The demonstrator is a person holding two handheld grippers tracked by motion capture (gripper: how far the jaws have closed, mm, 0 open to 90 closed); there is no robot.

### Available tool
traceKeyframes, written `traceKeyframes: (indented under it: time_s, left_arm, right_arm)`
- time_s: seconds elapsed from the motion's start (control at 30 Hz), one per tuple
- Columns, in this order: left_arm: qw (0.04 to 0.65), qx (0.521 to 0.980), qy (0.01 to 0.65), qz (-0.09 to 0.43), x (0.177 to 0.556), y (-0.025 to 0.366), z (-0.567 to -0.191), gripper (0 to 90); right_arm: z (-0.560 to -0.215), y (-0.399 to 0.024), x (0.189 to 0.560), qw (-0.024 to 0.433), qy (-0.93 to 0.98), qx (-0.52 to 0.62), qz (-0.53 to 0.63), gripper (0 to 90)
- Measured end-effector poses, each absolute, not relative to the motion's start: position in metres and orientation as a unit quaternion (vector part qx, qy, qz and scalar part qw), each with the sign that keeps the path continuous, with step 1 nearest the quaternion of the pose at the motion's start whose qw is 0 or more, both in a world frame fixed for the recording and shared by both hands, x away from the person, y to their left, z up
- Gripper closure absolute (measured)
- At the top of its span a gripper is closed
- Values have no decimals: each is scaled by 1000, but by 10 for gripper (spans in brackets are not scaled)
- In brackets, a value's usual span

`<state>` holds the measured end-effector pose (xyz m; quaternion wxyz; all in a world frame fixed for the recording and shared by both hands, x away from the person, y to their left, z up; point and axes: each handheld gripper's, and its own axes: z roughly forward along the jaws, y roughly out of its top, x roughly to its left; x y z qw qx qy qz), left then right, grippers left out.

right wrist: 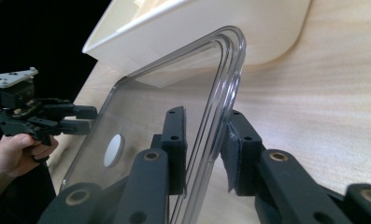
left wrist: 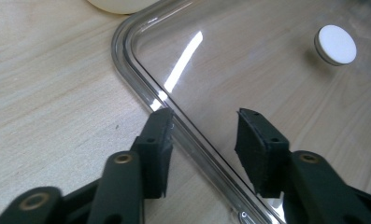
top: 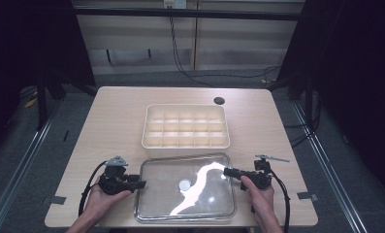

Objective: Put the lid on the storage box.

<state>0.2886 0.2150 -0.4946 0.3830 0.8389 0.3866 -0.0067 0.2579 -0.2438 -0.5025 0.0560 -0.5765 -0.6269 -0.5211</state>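
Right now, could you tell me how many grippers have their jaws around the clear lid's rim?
2: the left gripper straddles the clear lid at its left rim, the right gripper at its right rim.

Bright tabletop, dark surroundings.
Strong white glare streaking across the clear lid; soft blur on near jaws in both gripper views; faint shadows.

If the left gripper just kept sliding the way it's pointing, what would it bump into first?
Probably the clear lid. The left gripper has its jaws open on either side of the lid's rim, so the rim would slide deeper between them. Further on is the white round knob, though depth is hard to judge.
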Motion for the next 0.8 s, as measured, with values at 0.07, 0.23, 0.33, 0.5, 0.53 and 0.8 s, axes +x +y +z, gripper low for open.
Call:
traceKeyframes:
  time_s: [0.07, 0.23, 0.33, 0.5, 0.53, 0.8]
  left_arm:
    - [382, 839, 386, -6, 289, 216, -494, 508]
    - [385, 836, 392, -8, 290, 217, -494, 446]
    - [388, 832, 395, -19, 290, 218, -494, 392]
    - [391, 830, 396, -24, 290, 217, -495, 367]
    - [391, 830, 397, -30, 291, 218, -494, 371]
    - [403, 824, 397, -32, 291, 221, -491, 443]
  right_arm:
    - [-501, -245, 257, 52, -625, -570, -531, 737]
    - [-498, -244, 256, 51, -619, -565, -543, 744]
    - [-496, -243, 256, 48, -622, -558, -547, 749]
    - [-494, -240, 256, 43, -629, -552, -546, 749]
    - [-494, -240, 256, 42, -630, -553, -544, 749]
    - [-494, -240, 256, 37, -633, -557, -536, 742]
